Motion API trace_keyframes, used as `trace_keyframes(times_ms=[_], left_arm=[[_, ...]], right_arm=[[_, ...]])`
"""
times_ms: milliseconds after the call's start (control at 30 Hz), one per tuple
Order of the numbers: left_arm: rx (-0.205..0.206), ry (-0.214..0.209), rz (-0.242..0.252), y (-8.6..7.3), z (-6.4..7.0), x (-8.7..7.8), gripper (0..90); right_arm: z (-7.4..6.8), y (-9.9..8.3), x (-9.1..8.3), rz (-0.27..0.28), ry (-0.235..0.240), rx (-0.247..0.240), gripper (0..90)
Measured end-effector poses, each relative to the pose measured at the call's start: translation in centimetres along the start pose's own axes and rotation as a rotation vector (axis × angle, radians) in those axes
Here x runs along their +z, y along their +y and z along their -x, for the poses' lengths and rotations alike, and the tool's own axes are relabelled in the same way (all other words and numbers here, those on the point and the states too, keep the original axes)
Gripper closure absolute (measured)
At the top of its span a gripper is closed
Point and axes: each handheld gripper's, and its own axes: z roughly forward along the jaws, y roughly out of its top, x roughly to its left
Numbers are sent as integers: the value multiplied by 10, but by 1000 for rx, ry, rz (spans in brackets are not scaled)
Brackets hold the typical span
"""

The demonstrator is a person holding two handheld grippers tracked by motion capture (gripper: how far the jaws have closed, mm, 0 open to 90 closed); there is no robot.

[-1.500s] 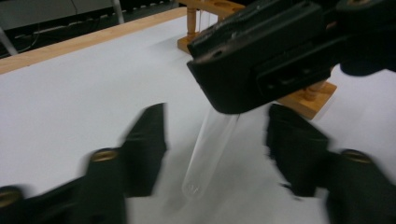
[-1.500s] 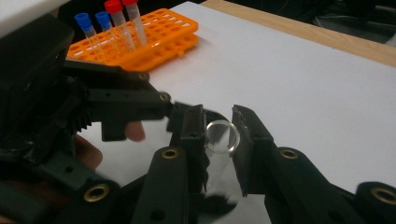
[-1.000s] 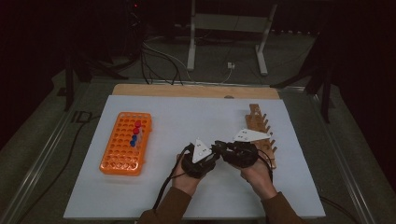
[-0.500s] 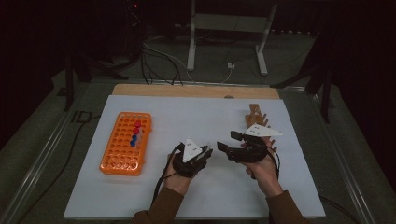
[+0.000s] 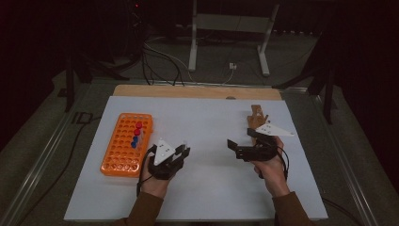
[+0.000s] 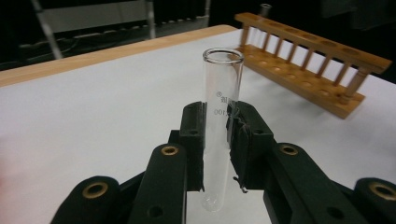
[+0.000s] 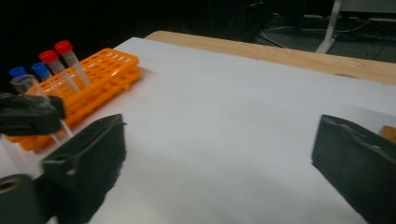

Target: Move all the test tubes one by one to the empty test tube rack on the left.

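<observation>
My left gripper is shut on a clear glass test tube, held upright with its open mouth on top. In the high view this gripper sits just right of the orange tube rack. That rack holds two red-capped tubes and two blue-capped tubes. My right gripper is open with nothing between its jaws, and it points left toward the left gripper. A wooden test tube rack stands behind my right hand; the same wooden rack shows in the left gripper view.
A white board covers the table, with a wooden strip along its far edge. Beyond the table stand a white metal frame and cables on the floor.
The two grippers, close together a second ago, have moved apart: the left to the left with the glass tube, the right to the right, now open.
</observation>
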Motion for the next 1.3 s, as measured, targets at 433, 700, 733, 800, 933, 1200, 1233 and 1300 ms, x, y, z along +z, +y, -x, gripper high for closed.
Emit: trace_keyframes(times_ms=[433,700,733,800,933,1200,1233,1300], left_arm=[[-16,63,28,-5,-27,-36,764],[1,109,30,-8,-39,-50,764],[5,116,34,-8,-41,-53,764],[3,130,43,-8,-45,-58,764],[-9,160,51,-10,-54,-68,764],[-7,234,45,-21,-70,-78,764],[-3,242,43,-22,-71,-78,764],[-2,248,37,-25,-72,-79,763]], right_arm=[[2,1,-5,22,-33,12,0],[2,1,-6,24,-43,11,0],[2,1,-6,24,-42,12,0],[3,1,-6,25,-44,12,0],[3,1,-7,27,-48,12,0],[3,2,-8,34,-50,11,0],[3,2,-8,33,-51,9,0],[4,2,-9,34,-53,10,0]])
